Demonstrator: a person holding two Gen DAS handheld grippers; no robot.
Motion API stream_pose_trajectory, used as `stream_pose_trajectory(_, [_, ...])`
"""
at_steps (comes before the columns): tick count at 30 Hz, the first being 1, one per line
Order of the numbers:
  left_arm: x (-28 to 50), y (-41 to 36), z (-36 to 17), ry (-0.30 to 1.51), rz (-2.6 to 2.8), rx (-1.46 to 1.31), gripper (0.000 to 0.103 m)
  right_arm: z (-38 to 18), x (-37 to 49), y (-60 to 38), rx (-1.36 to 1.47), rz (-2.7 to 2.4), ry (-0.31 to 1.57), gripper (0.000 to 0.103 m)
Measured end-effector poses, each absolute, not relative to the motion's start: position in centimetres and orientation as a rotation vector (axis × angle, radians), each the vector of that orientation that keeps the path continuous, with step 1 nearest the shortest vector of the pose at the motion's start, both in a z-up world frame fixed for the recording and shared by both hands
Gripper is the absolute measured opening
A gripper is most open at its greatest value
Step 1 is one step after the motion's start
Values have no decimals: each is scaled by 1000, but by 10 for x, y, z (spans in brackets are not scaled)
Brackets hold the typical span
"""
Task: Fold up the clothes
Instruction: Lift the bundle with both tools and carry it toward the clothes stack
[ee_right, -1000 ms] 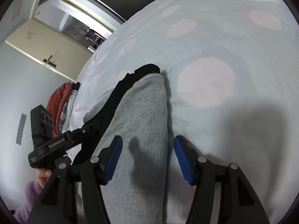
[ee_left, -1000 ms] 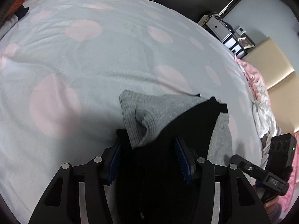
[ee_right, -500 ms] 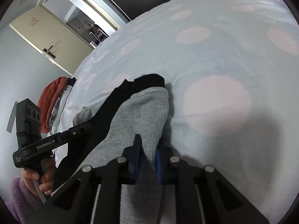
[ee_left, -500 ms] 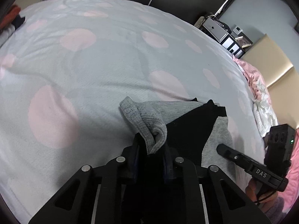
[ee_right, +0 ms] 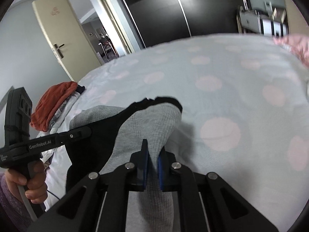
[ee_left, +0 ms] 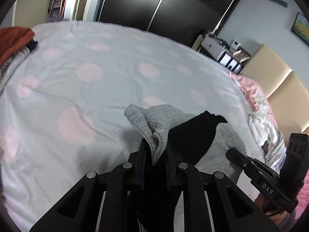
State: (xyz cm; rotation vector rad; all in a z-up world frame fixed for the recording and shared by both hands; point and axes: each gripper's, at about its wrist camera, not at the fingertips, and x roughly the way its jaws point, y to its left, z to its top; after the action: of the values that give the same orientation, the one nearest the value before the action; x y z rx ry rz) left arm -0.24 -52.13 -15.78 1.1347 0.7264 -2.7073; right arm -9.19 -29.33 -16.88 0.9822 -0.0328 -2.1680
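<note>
A grey ribbed garment with black panels (ee_left: 164,119) (ee_right: 150,123) is held up off the bed between both grippers. My left gripper (ee_left: 154,150) is shut on a bunched grey and black edge of it. My right gripper (ee_right: 152,154) is shut on a grey fold at the other side. The cloth sags between them, its far end just above the sheet. The right gripper's body (ee_left: 270,181) shows at the lower right of the left wrist view. The left one (ee_right: 38,143), held by a hand (ee_right: 29,185), shows at the left of the right wrist view.
The bed has a pale grey sheet with pink dots (ee_left: 96,89) (ee_right: 231,89). A pile of clothes topped by an orange one (ee_right: 54,104) (ee_left: 13,40) lies at its left edge. Pink and white bedding (ee_left: 258,112) is at the right. A dark wardrobe (ee_left: 164,9) and an open door (ee_right: 63,34) stand behind.
Both grippers were open around the garment a second ago, then shut on it. They have since lifted it and tilted up, so the room behind the bed has come into view.
</note>
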Motion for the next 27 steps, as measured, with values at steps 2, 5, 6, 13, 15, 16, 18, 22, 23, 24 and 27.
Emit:
stream_pose_trajectory(2, [11,-519,-139,694,-2731,1061,15,-149,-78,-295,934,-2177,-13,7])
stream_pose_trajectory(5, [34,-521,-112,685,-2765,939,15,-114,-57,-300,848,-2189,11,7])
stream_pose_trajectory(6, [43,-522,-103,685,-2776,897,15,-105,-51,-302,824,-2191,13,7])
stream_pose_trajectory(13, [114,-550,-36,615,-2796,666,15,-39,1,-332,651,-2142,51,7])
stream_pose_trajectory(15, [138,-562,-14,563,-2790,618,15,-23,21,-349,611,-2106,73,7])
stream_pose_trajectory(16, [149,-568,-4,539,-2784,599,15,-15,31,-357,591,-2087,84,7])
stream_pose_trajectory(18, [180,-584,16,492,-2764,563,15,-2,53,-376,563,-2042,100,7])
stream_pose_trajectory(22, [240,-614,41,428,-2699,521,15,12,102,-418,541,-1932,116,7])
stream_pose_trajectory(23, [256,-623,46,417,-2678,514,15,16,114,-428,536,-1905,119,7])
stream_pose_trajectory(24, [273,-631,50,405,-2658,512,15,19,126,-439,530,-1877,123,7])
stream_pose_trajectory(27, [317,-654,57,364,-2598,524,15,23,166,-473,519,-1800,145,7])
